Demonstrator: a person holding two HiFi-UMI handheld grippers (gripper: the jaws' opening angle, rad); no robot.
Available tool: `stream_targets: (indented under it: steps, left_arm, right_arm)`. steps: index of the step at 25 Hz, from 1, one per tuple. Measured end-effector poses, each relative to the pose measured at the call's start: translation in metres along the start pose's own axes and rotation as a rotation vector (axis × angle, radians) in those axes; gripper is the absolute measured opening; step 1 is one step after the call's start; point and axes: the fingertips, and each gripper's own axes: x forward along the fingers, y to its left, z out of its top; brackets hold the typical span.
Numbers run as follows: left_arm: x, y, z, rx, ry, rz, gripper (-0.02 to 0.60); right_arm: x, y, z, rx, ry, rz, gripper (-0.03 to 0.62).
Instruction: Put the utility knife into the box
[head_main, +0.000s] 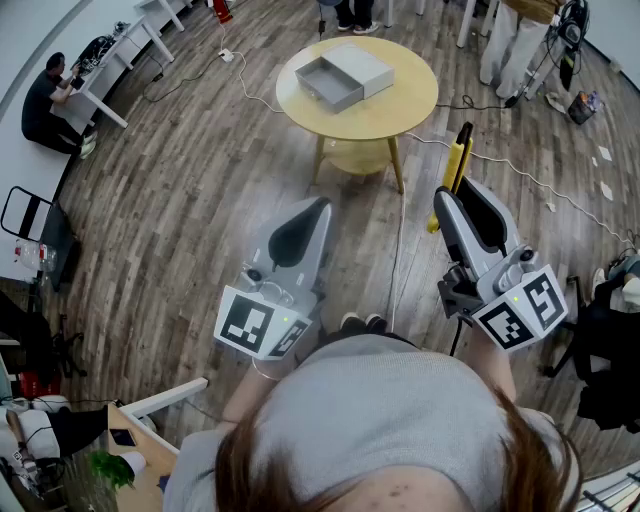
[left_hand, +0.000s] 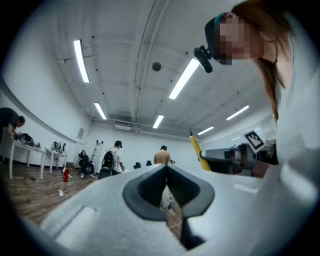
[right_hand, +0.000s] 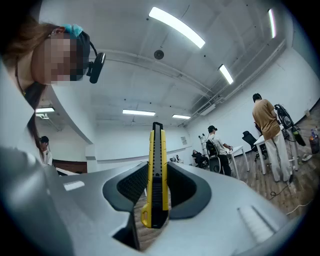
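The wooden floor (head_main: 180, 210) fills most of the head view. The round table (head_main: 405, 110) stands at 12 o'clock from the person, well apart from both grippers. On its top, toward 11 o'clock, sits the grey box (head_main: 362, 68), with its open tray facing the person and nothing visible inside.

The left gripper (head_main: 318, 206), at 7 o'clock from the table, has its tips clenched together on nothing. The right gripper (head_main: 458, 196), at 5 o'clock from the table, grasps the yellow utility knife (head_main: 460, 150) near its lower end, and the long body points on toward 12 o'clock.

The step in hand looks like the carry, since the knife is not yet over the table. The next move probably calls for walking up to the table. The right gripper would then go above the open tray, lay the knife roughly flat and release it.
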Motion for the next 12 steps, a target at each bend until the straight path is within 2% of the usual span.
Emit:
stream_targets:
  steps: [12]
  left_arm:
    - [-0.0041, 0.0007, 0.0045, 0.008, -0.007, -0.003, 0.002]
  right_arm:
    - [0.0041, 0.0092, -0.001, -0.007, 0.003, 0.014, 0.121]
